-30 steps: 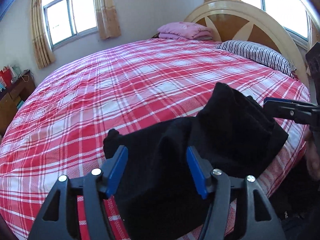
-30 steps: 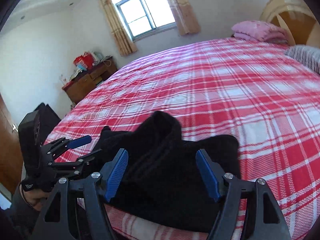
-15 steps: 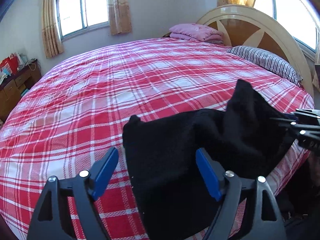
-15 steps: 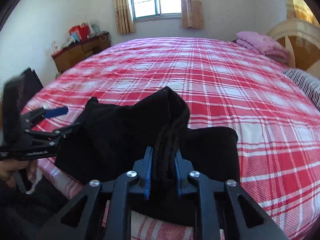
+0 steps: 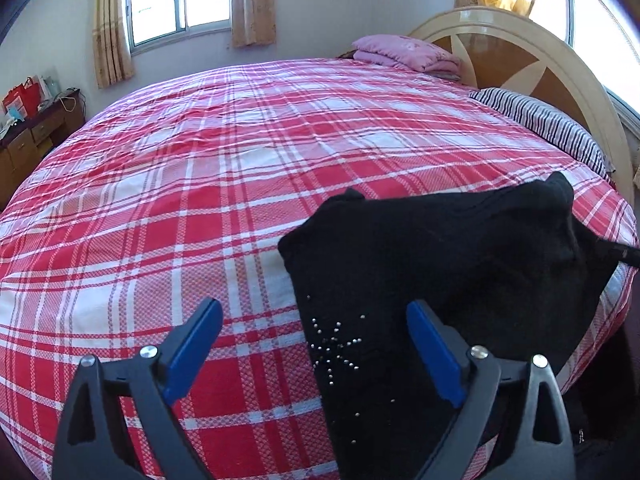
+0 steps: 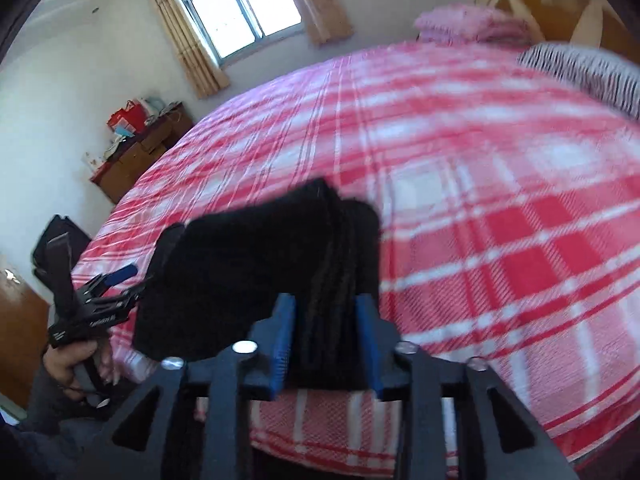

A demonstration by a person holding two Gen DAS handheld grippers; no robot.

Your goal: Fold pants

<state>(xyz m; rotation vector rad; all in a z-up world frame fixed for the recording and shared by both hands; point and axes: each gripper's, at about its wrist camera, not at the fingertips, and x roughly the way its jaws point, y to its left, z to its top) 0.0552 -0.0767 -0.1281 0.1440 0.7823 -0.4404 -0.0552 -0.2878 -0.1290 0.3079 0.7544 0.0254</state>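
Black pants [image 5: 440,264] with small metal studs lie bunched at the near edge of a bed with a red plaid sheet [image 5: 224,168]. My left gripper [image 5: 316,344] is open and empty, its right finger over the pants, its left finger over bare sheet. My right gripper [image 6: 326,332] is shut on a thick folded bunch of the black pants [image 6: 256,276] and holds it raised off the bed. The left gripper also shows in the right wrist view [image 6: 108,292], held by a hand at the left.
A striped pillow [image 5: 548,124] and a folded pink blanket [image 5: 404,54] lie by the wooden headboard [image 5: 520,56]. A wooden cabinet with red bags [image 6: 136,152] stands by the far wall under a window.
My right gripper closed on the pants and lifted the bunch up. My left gripper drew back and to the left, staying open.
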